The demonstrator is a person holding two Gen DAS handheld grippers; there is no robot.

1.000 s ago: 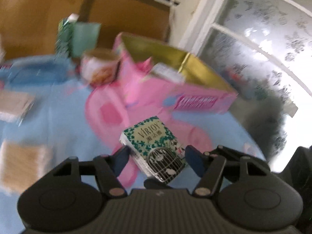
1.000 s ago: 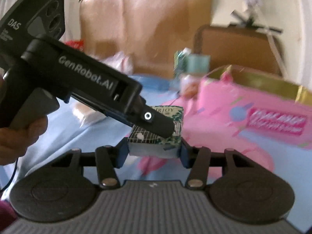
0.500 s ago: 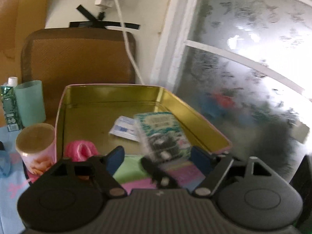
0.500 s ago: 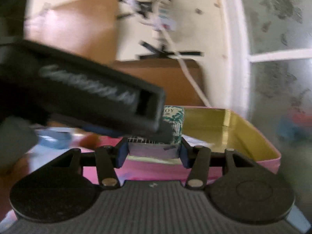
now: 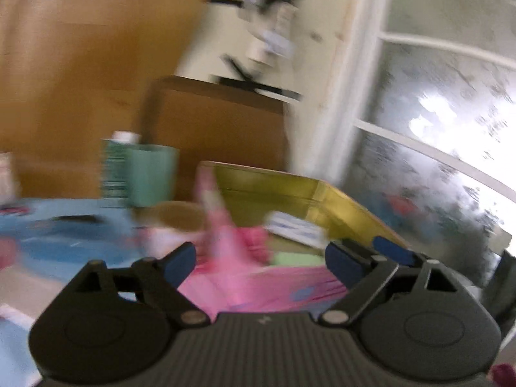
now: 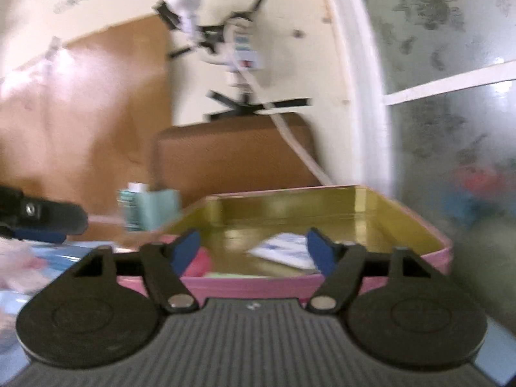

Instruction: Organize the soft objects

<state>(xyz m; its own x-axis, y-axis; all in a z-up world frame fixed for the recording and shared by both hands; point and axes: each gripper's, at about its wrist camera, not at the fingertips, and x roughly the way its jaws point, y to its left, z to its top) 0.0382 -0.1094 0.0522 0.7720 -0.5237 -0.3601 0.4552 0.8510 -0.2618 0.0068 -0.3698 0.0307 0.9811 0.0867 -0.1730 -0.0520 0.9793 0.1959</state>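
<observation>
A pink tin box [image 6: 419, 222] with a gold inside stands ahead of both grippers; it also shows in the left wrist view [image 5: 290, 190]. Inside lie a white and blue packet [image 6: 283, 250], a pink soft thing [image 6: 200, 261] and a green thing [image 5: 296, 259]. My right gripper [image 6: 253, 250] is open and empty just in front of the box's near wall. My left gripper [image 5: 261, 259] is open and empty, to the left of the box; it shows at the left edge of the right wrist view [image 6: 42, 219]. The green tissue pack is not in sight.
A teal cup [image 5: 151, 174] and a green carton [image 5: 113, 167] stand behind the box on the blue tablecloth [image 5: 64, 238]. A paper cup [image 5: 174, 216] is beside the box. A brown chair back [image 6: 232, 154] and a frosted window [image 6: 451, 113] lie beyond.
My right gripper opened and let go of the green tissue pack, which is gone from view. My left gripper drew back to the left, away from the box.
</observation>
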